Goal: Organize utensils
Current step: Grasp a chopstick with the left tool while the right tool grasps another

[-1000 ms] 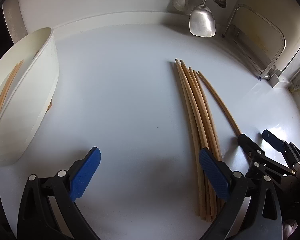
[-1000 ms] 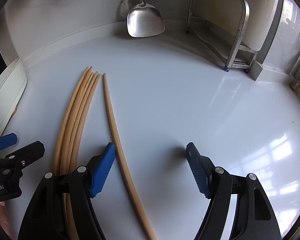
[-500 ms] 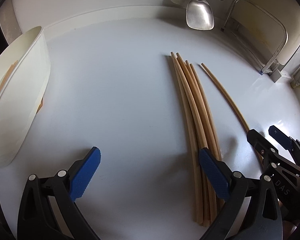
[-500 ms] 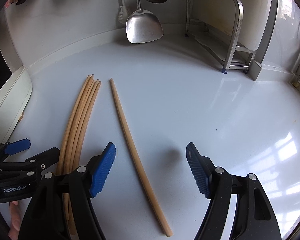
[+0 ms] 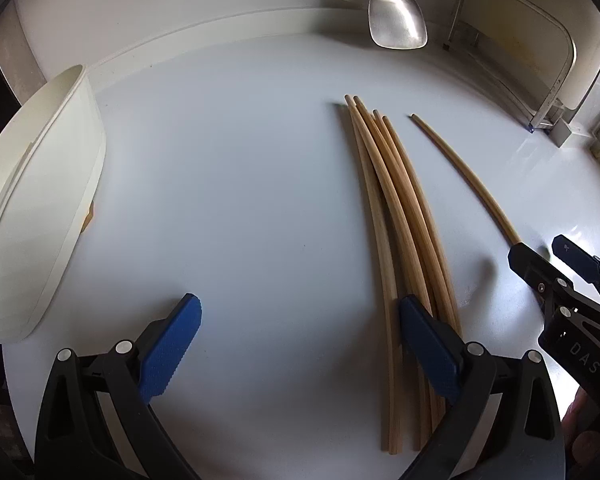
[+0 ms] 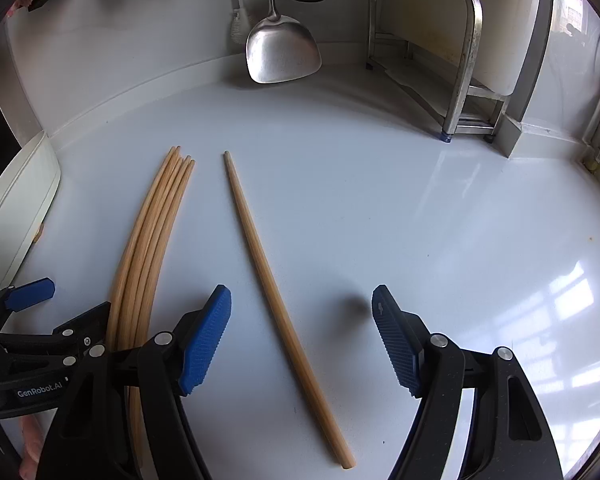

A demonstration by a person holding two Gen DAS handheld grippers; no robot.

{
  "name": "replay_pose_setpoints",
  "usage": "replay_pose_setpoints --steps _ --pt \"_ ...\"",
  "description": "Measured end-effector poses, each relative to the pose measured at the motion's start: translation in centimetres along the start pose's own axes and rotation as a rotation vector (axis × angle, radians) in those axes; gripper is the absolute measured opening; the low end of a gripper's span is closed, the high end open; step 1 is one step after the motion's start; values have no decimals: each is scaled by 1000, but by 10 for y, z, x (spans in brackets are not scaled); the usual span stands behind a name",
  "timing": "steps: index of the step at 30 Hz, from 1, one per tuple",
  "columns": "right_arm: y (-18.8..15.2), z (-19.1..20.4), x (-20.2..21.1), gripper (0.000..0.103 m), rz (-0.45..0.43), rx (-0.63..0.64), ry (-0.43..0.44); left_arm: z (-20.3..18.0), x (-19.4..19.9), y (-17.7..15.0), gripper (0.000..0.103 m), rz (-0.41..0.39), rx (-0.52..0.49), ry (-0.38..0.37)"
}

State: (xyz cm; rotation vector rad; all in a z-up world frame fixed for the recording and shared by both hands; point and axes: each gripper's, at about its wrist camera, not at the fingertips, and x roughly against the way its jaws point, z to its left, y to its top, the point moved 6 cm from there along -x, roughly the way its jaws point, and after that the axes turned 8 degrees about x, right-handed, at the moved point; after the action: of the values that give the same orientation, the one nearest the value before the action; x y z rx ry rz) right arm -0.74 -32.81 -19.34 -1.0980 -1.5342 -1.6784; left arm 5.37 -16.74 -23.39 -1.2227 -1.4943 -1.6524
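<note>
White counter (image 6: pixel 380 200), kitchen wall behind, a steel spatula (image 6: pixel 280 56) hanging above a metal rack (image 6: pixel 460 60). Five wooden chopsticks (image 5: pixel 396 208) lie bundled on the counter, and a single chopstick (image 6: pixel 268 276) lies just beside them, apart. The right gripper (image 6: pixel 300 320) hangs over that lone stick, jaws spread wide either side, not touching it. The left gripper (image 5: pixel 300 344) is spread too, nothing in it, its right finger over the bundle. A white tub (image 5: pixel 40 208) sits far left.
</note>
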Motion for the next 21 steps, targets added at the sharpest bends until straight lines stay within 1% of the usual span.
replay_pose_setpoints --steps 12,18,21 --pt "-1 -1 -3 70 8 9 -11 30 2 4 98 -15 71 39" --pt "-2 3 -3 70 11 44 -17 25 -3 12 98 -10 78 48" --pt "-4 6 -2 70 12 69 -25 22 -4 16 98 -23 63 76"
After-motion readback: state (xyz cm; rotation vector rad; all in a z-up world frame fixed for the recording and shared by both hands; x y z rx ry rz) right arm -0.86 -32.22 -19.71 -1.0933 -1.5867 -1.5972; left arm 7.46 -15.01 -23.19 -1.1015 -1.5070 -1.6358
